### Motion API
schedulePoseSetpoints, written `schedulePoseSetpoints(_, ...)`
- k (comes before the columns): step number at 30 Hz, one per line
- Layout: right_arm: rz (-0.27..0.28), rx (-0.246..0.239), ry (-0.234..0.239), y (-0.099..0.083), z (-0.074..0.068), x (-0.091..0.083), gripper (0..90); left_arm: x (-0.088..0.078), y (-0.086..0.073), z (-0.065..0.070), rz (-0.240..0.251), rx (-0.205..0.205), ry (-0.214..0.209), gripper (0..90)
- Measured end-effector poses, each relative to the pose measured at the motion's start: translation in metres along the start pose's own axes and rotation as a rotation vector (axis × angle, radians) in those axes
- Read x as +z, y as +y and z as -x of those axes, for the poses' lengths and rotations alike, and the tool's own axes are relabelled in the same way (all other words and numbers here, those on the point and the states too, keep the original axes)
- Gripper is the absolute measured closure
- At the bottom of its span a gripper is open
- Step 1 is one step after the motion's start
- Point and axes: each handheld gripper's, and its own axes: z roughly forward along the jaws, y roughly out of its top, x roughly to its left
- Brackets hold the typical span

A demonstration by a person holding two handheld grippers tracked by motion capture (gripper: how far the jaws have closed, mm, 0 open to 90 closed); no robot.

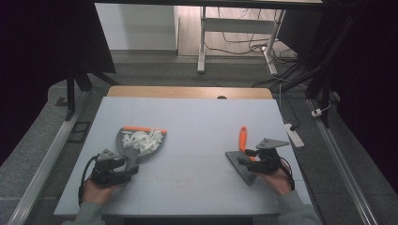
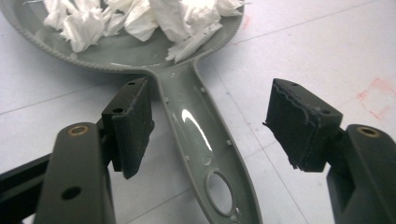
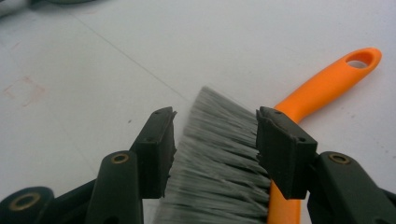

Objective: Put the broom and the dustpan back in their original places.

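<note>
High view puts the left hand-held gripper (image 1: 123,168) at the near end of a grey dustpan (image 1: 136,143) whose tray, ahead of it, is heaped with white paper scraps (image 1: 141,140). In the left gripper view its jaws stand wide apart, the dustpan handle (image 2: 201,140) lying between them, untouched. The right hand-held gripper (image 1: 249,157) hovers over a brush on the desk (image 1: 197,122); its jaws are apart too, straddling the grey bristles (image 3: 219,158), with the orange brush handle (image 3: 322,88) running off ahead and to its right.

Risks, as I judge them: closing on soft bristles gives a sloppy hold — the brush could twist or slip. Lifting the dustpan tilted, or jerking it, would likely spill the light scraps.
</note>
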Motion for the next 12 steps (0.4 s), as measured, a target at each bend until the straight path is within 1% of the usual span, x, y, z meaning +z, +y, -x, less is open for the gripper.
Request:
schedulePoseSetpoints(2,0.016,-0.001,0.008,-0.0025,-0.0006,-0.0021,48.0,-0.0003,-0.0004,-0.0004,0.001,0.007,-0.006,32.4)
schedulePoseSetpoints(6,0.038,-0.031,0.013,-0.0026,-0.0038,-0.0035,48.5,0.0001,-0.0006,-0.0009,-0.002,0.009,-0.012,32.4)
schedulePoseSetpoints(9,0.048,-0.055,0.02,-0.0021,-0.0065,-0.004,48.5,-0.0001,-0.0005,-0.0006,-0.001,0.013,-0.016,32.4)
schedulePoseSetpoints(12,0.054,-0.061,0.024,-0.0021,-0.0079,-0.0046,48.5,-0.0006,-0.0003,-0.0003,0.003,0.018,-0.022,32.1)
